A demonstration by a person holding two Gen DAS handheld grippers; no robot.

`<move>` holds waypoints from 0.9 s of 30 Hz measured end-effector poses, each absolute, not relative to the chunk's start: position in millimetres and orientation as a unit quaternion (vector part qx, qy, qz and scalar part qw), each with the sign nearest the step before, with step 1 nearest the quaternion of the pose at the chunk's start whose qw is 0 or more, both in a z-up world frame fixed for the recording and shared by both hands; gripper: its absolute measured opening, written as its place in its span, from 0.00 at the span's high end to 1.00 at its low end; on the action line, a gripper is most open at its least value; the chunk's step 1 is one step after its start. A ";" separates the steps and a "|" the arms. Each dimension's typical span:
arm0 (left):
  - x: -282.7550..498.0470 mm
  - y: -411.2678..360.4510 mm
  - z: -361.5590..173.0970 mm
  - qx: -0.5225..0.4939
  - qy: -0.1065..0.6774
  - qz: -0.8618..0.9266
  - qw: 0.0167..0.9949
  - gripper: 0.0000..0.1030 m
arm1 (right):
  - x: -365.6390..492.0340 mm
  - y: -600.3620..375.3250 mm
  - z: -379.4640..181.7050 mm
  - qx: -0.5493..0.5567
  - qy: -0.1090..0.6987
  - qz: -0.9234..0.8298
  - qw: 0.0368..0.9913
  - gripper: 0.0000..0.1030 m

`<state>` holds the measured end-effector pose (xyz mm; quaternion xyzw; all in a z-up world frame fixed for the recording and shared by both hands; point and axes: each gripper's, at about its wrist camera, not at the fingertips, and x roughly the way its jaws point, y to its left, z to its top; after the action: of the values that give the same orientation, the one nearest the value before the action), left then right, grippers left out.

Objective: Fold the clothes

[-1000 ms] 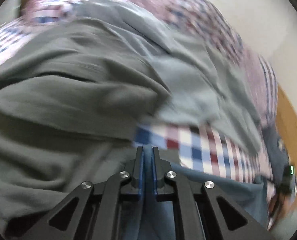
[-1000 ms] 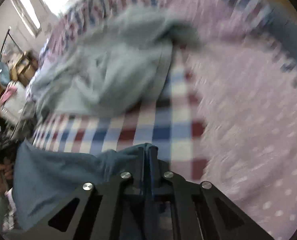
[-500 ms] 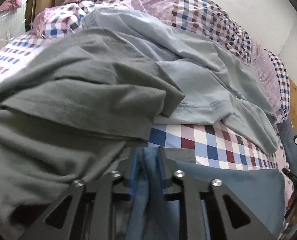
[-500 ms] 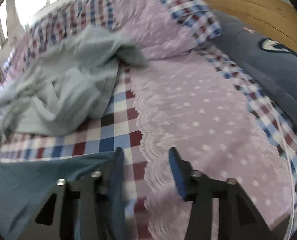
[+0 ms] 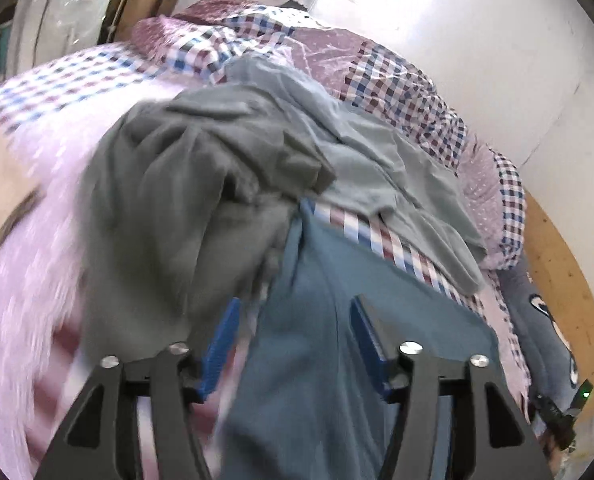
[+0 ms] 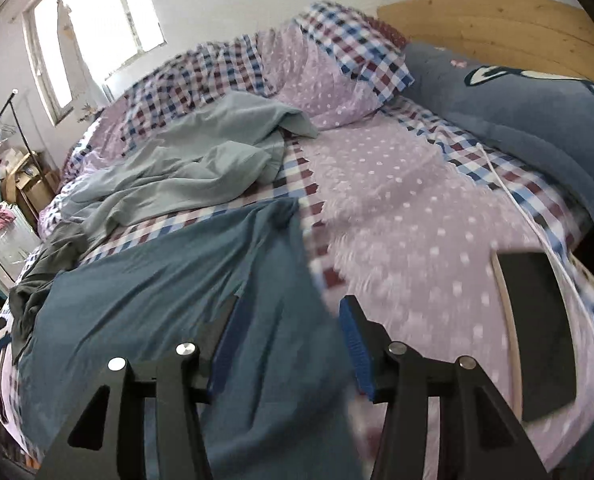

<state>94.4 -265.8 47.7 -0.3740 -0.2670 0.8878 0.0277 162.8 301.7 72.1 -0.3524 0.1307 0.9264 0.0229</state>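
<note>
A blue garment point(image 5: 337, 300) lies spread flat on the bed, with one edge running up between the fingers of each gripper. My left gripper point(image 5: 295, 340) hovers over the garment's left part; its jaws are opening and the pads stand clear of the cloth. My right gripper point(image 6: 289, 336) is open over the right edge of the blue garment point(image 6: 157, 280), its pads not touching it either. A dark grey garment point(image 5: 177, 200) is heaped to the left. A pale grey-green garment point(image 5: 377, 160) lies crumpled behind the blue one.
The bed carries a lilac dotted and checked cover point(image 6: 397, 200). A blue pillow point(image 6: 497, 100) leans on the wooden headboard point(image 6: 497, 20). A black flat device point(image 6: 537, 332) and a white cable point(image 6: 517, 200) lie at the right. Boxes and a suitcase point(image 5: 57, 20) stand beyond the bed.
Both grippers were shut on the blue garment; they have let go of it and pulled back. More of the bed and room now shows in both views.
</note>
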 end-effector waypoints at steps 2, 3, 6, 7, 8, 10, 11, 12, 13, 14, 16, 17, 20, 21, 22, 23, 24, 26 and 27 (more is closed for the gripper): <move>121.2 -257.1 44.4 -0.375 -0.268 0.887 0.037 0.32 | 174.5 280.6 69.5 -0.357 0.114 0.927 0.013 0.48; 130.9 -253.0 42.1 -0.378 -0.267 0.885 0.040 0.32 | 179.0 269.1 69.1 -0.358 0.101 0.928 0.006 0.48; 155.7 -237.3 32.1 -0.392 -0.280 0.874 0.059 0.31 | 191.6 235.4 66.9 -0.361 0.065 0.930 -0.016 0.47; 162.0 -231.6 27.9 -0.397 -0.286 0.870 0.067 0.31 | 195.0 226.9 65.6 -0.362 0.058 0.930 -0.023 0.47; 167.5 -224.5 23.4 -0.404 -0.286 0.866 0.073 0.31 | 198.3 217.9 64.8 -0.363 0.053 0.930 -0.031 0.47; 174.5 -214.1 18.9 -0.409 -0.281 0.865 0.075 0.31 | 202.9 198.7 64.6 -0.364 0.043 0.929 -0.053 0.47; 177.2 -207.8 16.1 -0.415 -0.282 0.861 0.081 0.31 | 205.0 189.1 64.5 -0.364 0.038 0.928 -0.064 0.47; 179.2 -202.5 14.4 -0.420 -0.285 0.857 0.091 0.31 | 207.0 181.7 65.2 -0.363 0.035 0.928 -0.074 0.47; 181.1 -197.2 12.7 -0.425 -0.290 0.851 0.102 0.31 | 209.0 175.4 66.6 -0.360 0.034 0.929 -0.082 0.47; 182.8 -191.3 11.0 -0.429 -0.295 0.846 0.115 0.31 | 210.9 169.2 68.0 -0.357 0.033 0.929 -0.091 0.47; 186.5 -176.5 7.9 -0.438 -0.290 0.840 0.140 0.31 | 210.7 156.0 65.8 -0.364 0.032 0.925 -0.109 0.47; 188.4 -169.1 6.4 -0.442 -0.287 0.836 0.152 0.31 | 210.2 149.3 64.1 -0.368 0.032 0.922 -0.118 0.46; 189.8 -148.0 0.4 -0.455 -0.271 0.830 0.176 0.31 | 206.9 127.4 55.9 -0.389 0.028 0.910 -0.145 0.46; 187.2 -144.1 -2.2 -0.460 -0.266 0.829 0.176 0.31 | 203.5 117.7 49.4 -0.403 0.023 0.902 -0.152 0.46; 184.7 -141.0 -4.8 -0.465 -0.261 0.828 0.175 0.32 | 201.2 109.6 45.8 -0.411 0.020 0.898 -0.156 0.46; 182.8 -141.4 -6.9 -0.466 -0.261 0.828 0.170 0.35 | 199.5 102.4 43.8 -0.416 0.020 0.895 -0.159 0.46; 181.9 -143.6 -8.4 -0.467 -0.264 0.829 0.160 0.45 | 199.3 97.1 44.9 -0.414 0.022 0.896 -0.162 0.46; 180.6 -148.5 -11.2 -0.468 -0.270 0.830 0.141 0.64 | 200.6 89.5 51.3 -0.400 0.028 0.900 -0.169 0.46; 182.2 -152.4 -11.3 -0.467 -0.278 0.828 0.136 0.67 | 201.0 86.4 55.2 -0.392 0.030 0.904 -0.169 0.45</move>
<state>182.2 -152.4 -11.3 -0.4670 -0.2783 0.8283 0.1360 201.0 86.4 55.2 -0.3922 0.0304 0.9036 -0.1693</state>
